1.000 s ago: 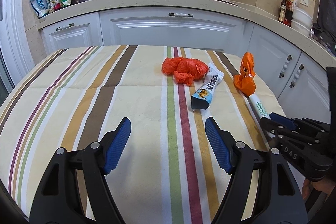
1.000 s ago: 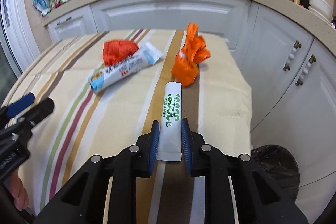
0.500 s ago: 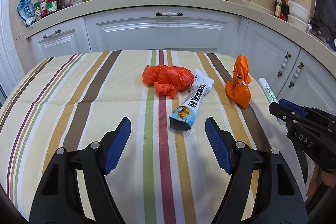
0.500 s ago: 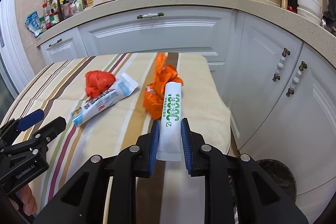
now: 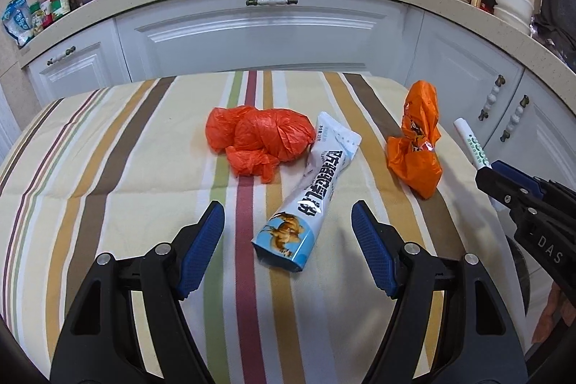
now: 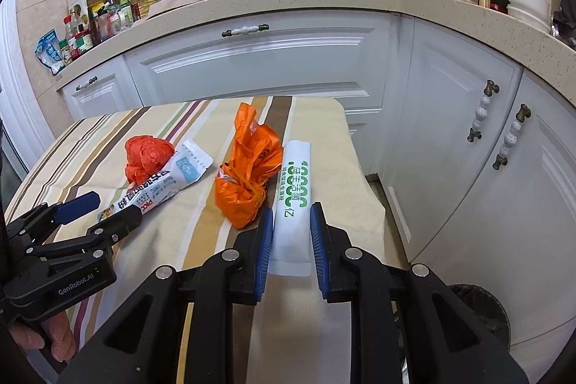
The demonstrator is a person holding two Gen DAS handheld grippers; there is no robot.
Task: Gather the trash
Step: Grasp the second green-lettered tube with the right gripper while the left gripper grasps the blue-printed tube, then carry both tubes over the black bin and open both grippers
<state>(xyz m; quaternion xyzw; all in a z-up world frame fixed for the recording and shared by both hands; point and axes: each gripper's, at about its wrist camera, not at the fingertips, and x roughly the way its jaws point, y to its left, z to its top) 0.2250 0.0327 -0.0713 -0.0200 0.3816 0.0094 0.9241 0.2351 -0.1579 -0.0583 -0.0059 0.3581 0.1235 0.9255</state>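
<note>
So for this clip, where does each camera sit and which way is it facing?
Left wrist: on the left tongs, angled down at the striped table and the blue-and-white packet, jaws closing, nothing gripped; right tongs at its right edge.
Right wrist: on the right tongs, clamping the white sachet; left tongs and fingers at lower left.
Shared: both orange bags, the packet, the sachet, the white cabinets.
</note>
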